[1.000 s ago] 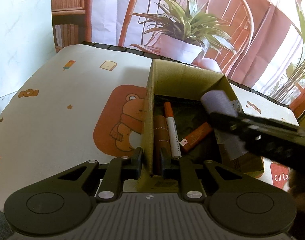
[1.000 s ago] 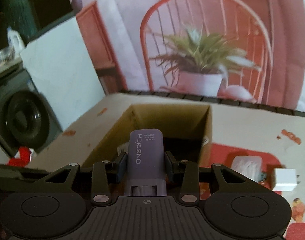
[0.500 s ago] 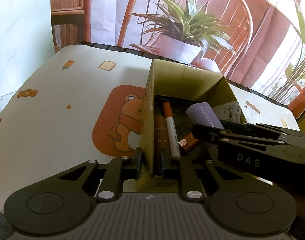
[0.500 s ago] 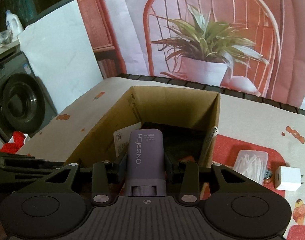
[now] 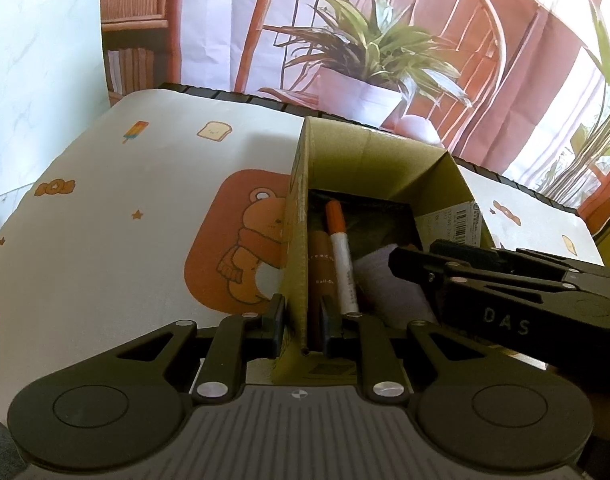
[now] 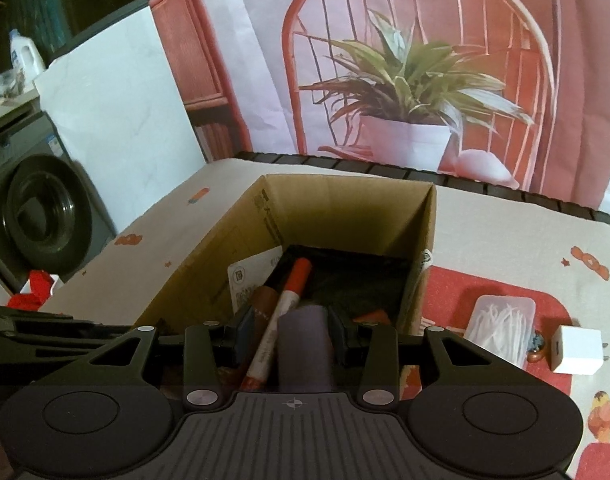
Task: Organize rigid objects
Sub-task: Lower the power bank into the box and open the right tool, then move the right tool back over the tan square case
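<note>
An open cardboard box (image 5: pixel 385 160) stands on the cartoon-print table mat. My left gripper (image 5: pixel 303 322) is shut on the near end of the box's left wall (image 5: pixel 299 264). Inside lie an orange-capped white marker (image 5: pixel 341 252) and a brown roll-on tube (image 5: pixel 319 268). My right gripper (image 6: pixel 293 330) reaches down into the box (image 6: pixel 345 196). Its jaws are opening, and a purple tube (image 6: pixel 305 344) sits loose between them, with a gap on its left side. The marker (image 6: pixel 289 300) shows through that gap. In the left wrist view the right gripper (image 5: pixel 417 256) comes in from the right over the purple tube (image 5: pixel 389 284).
A clear plastic case of cotton swabs (image 6: pixel 501 328) and a white charger plug (image 6: pixel 577 350) lie on the red patch of the mat, right of the box. A washing machine (image 6: pixel 37 216) stands beyond the table's left edge. A printed backdrop hangs behind the table.
The right gripper has sunk into the box with the purple tube. Its jaws have widened and the tube has slid lower between them. The left gripper has kept still on the wall.
</note>
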`<action>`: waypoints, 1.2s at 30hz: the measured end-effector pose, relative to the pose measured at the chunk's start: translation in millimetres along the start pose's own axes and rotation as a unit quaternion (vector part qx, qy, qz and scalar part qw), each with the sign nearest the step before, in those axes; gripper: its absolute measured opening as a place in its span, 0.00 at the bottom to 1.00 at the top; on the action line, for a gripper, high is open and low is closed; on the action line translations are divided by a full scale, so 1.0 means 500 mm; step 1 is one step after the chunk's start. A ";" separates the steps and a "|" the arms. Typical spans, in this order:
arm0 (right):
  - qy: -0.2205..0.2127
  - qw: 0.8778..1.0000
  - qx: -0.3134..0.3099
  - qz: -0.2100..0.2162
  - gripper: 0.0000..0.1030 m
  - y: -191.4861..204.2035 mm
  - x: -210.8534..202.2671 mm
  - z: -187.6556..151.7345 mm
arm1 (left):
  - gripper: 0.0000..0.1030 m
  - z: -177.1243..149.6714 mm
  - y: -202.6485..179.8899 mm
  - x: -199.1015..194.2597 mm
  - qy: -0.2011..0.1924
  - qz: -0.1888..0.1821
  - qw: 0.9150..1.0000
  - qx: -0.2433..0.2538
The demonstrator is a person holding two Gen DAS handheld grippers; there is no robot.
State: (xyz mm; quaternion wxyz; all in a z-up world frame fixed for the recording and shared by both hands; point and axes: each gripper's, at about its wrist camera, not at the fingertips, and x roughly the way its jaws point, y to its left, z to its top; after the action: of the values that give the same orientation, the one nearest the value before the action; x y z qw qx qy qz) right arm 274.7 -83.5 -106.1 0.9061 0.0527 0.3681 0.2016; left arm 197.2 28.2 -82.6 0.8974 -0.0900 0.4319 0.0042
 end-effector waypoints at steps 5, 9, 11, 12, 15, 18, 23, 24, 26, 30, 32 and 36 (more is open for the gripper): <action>-0.022 1.000 0.009 -0.011 0.52 -0.010 -0.020 0.000 | 0.19 -0.001 -0.001 -0.001 0.000 0.001 1.000 0.002; -0.063 0.998 0.014 -0.024 0.67 -0.023 -0.057 -0.005 | 0.19 -0.001 0.000 -0.001 -0.001 0.001 1.000 0.002; -0.081 0.996 0.021 -0.039 0.84 -0.033 -0.076 -0.009 | 0.19 -0.001 -0.001 -0.001 -0.001 0.002 1.000 0.003; -0.091 0.994 0.023 -0.048 0.86 -0.038 -0.085 -0.011 | 0.19 -0.002 0.001 -0.001 0.000 0.002 1.000 0.003; -0.116 0.991 0.031 -0.064 0.93 -0.059 -0.115 -0.022 | 0.19 -0.002 0.002 -0.001 0.000 0.001 1.000 0.001; -0.132 0.986 0.042 -0.093 0.97 -0.079 -0.134 -0.036 | 0.19 -0.002 0.003 -0.001 0.000 0.002 1.000 0.002; -0.143 0.977 0.063 -0.147 1.00 -0.115 -0.157 -0.062 | 0.19 -0.002 0.003 -0.001 0.000 0.002 1.000 0.003; -0.142 0.975 0.069 -0.156 1.00 -0.125 -0.160 -0.068 | 0.19 -0.002 0.003 -0.001 0.000 0.002 1.000 0.003; -0.138 0.972 0.077 -0.172 1.00 -0.141 -0.161 -0.080 | 0.19 -0.002 0.004 -0.001 0.000 0.003 1.000 0.003; -0.124 0.969 0.082 -0.196 1.00 -0.166 -0.153 -0.109 | 0.19 -0.002 0.004 -0.002 -0.001 0.003 1.000 0.003; -0.118 0.969 0.082 -0.203 1.00 -0.173 -0.150 -0.123 | 0.19 -0.002 0.005 -0.002 -0.001 0.003 1.000 0.004; -0.105 0.968 0.081 -0.213 1.00 -0.176 -0.141 -0.152 | 0.19 -0.002 0.003 -0.002 -0.001 0.004 1.000 0.004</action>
State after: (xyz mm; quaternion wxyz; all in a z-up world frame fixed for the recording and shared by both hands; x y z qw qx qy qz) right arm 205.5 -196.4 -137.0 0.9544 0.0668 0.2889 -0.0334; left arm 195.6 29.7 -82.5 0.8980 -0.0846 0.4317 0.0064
